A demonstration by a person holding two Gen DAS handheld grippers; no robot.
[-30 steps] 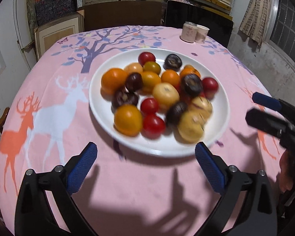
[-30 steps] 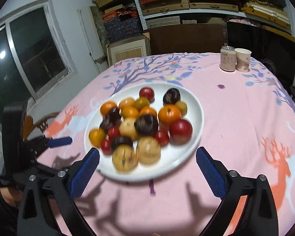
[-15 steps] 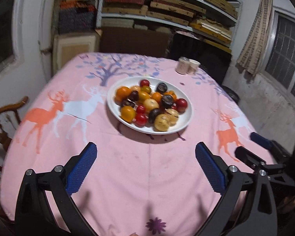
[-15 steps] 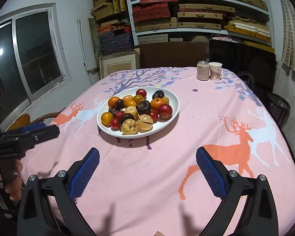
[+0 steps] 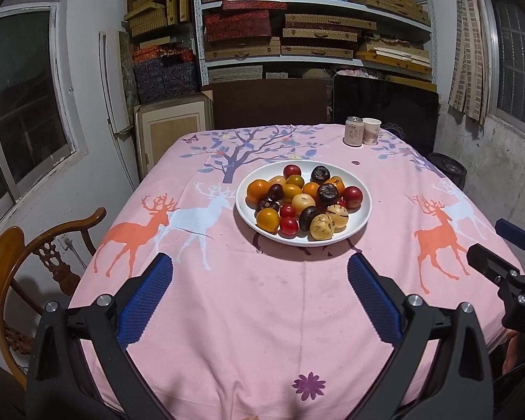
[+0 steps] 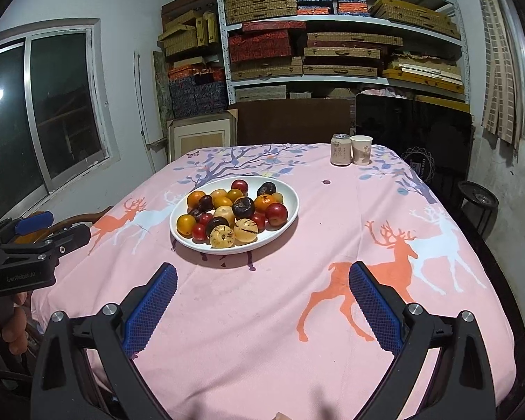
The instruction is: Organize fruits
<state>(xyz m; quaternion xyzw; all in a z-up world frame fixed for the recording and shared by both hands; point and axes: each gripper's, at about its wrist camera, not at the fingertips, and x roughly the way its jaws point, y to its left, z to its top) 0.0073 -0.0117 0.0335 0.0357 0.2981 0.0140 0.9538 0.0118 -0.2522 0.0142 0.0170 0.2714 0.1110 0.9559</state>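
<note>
A white plate [image 5: 362,214] [image 6: 287,223] sits mid-table, piled with several fruits: oranges [image 5: 258,189], red tomatoes [image 5: 288,225], dark purple fruits [image 5: 327,193] and pale yellow fruits [image 5: 321,227]. My left gripper [image 5: 260,292] is open and empty, held back over the table's near edge, well short of the plate. My right gripper [image 6: 262,295] is open and empty, also near the front edge. Each gripper shows at the side of the other's view: the right one [image 5: 500,248] and the left one [image 6: 49,227].
A can [image 5: 353,131] and a paper cup [image 5: 371,131] stand at the table's far right. A wooden chair [image 5: 21,255] is at the left. The pink deer tablecloth [image 5: 227,297] covers the table. Shelves of boxes [image 5: 315,28] fill the back wall.
Both grippers have pulled back and up from just in front of the plate to the table's near edge. Both stayed open and empty. The plate and fruit have not moved.
</note>
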